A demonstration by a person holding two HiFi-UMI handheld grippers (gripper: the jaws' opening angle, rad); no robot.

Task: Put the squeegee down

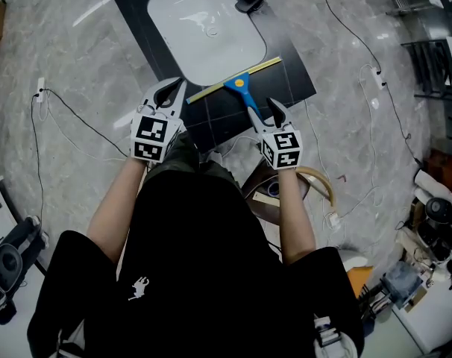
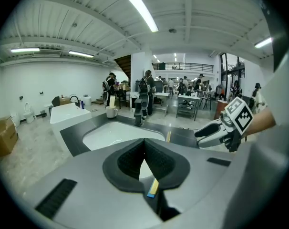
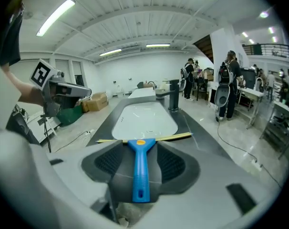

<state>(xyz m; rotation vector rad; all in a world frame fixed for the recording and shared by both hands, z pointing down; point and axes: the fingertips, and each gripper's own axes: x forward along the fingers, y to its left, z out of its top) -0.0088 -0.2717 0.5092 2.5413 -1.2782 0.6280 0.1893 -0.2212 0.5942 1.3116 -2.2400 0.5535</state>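
Mostly done: squeegee (image 1: 241,85) is lying on the counter (image 1: 293,80) just ahead of my right claw (image 1: 277,110), jaws hanging apart, gripping nothing; only backing off left.

Squeegee (image 1: 245,92): blue plastic handle with a ribbed grip and a thin yellow blade strip. Basin (image 1: 203,28): smooth, glossy white, ceramic-looking. Countertop (image 1: 289,80): dark, matt, tiled. Floor (image 1: 84,58): polished grey marble-look stone. Right gripper (image 3: 140,149): smooth pale plastic shell; pads (image 3: 172,165) black, finely ribbed, matt.
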